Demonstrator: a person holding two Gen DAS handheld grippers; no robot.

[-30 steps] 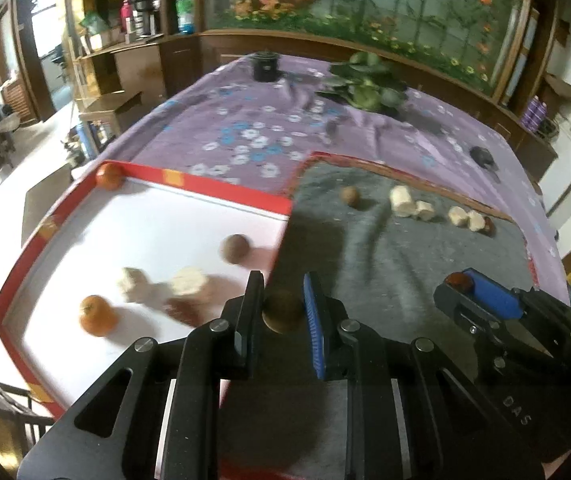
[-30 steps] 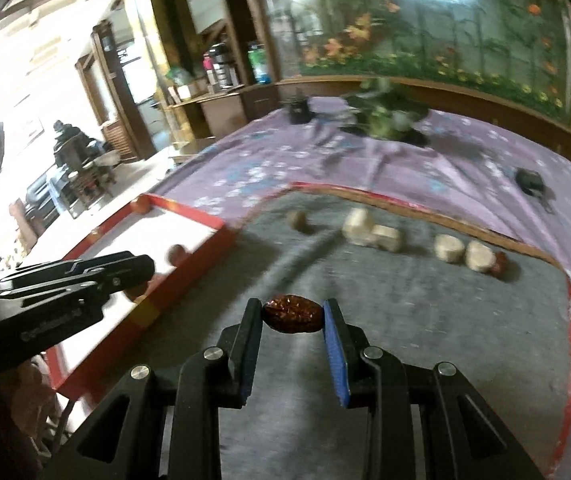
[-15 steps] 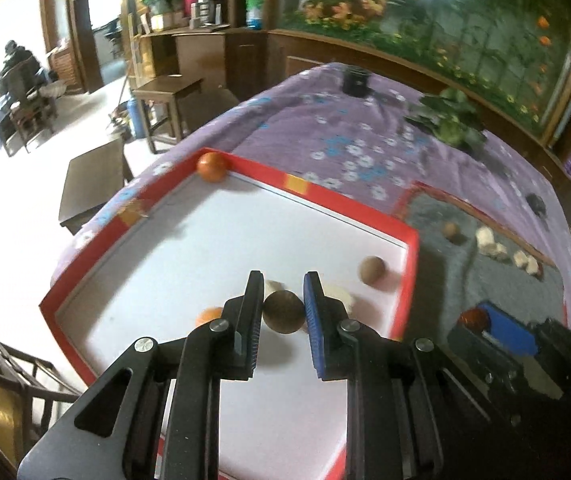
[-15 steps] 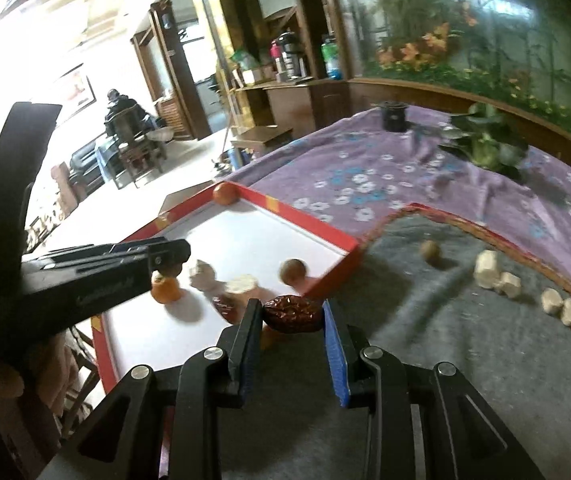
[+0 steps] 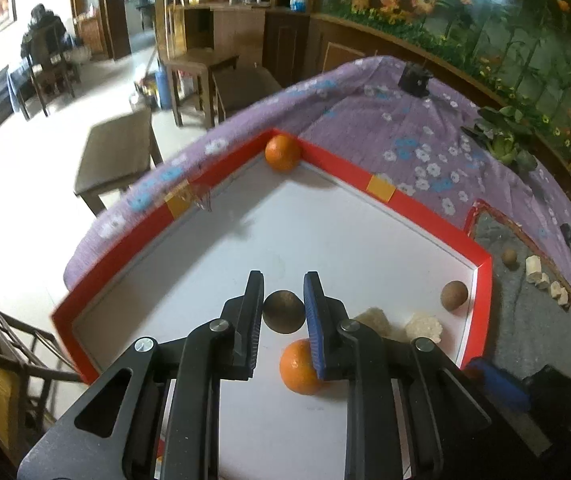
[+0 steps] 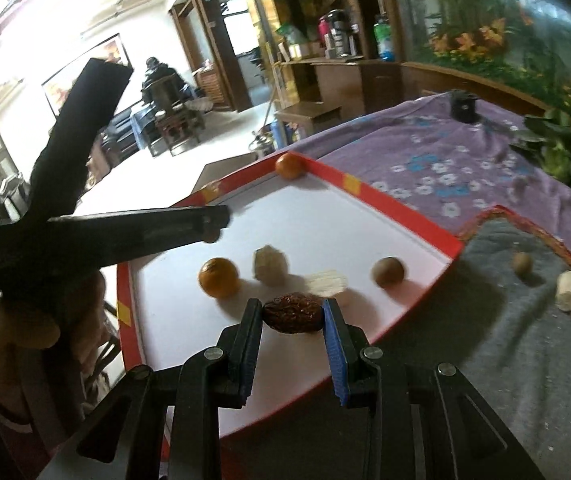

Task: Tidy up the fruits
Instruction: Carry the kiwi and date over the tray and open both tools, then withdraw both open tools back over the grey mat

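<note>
My left gripper (image 5: 283,312) is shut on a round brown fruit (image 5: 284,312) and holds it above the white floor of the red-rimmed tray (image 5: 405,202). My right gripper (image 6: 293,314) is shut on a wrinkled dark red date (image 6: 293,314) over the tray's near edge (image 6: 425,236). In the tray lie an orange (image 5: 299,366) below the left gripper, another orange (image 5: 282,153) in the far corner, a brown round fruit (image 5: 454,295) and two pale chunks (image 5: 424,327). The left gripper's arm (image 6: 133,236) shows in the right wrist view.
A grey mat (image 6: 505,320) to the right of the tray holds a small brown fruit (image 6: 522,263) and several pale chunks (image 6: 567,290). A purple flowered cloth (image 5: 405,128) covers the table. A green plant (image 5: 501,136) and a black cup (image 5: 415,78) stand at the back.
Both grippers have swung left from over the grey mat to the red tray, each still holding its fruit. The left gripper now hangs deeper over the tray floor.
</note>
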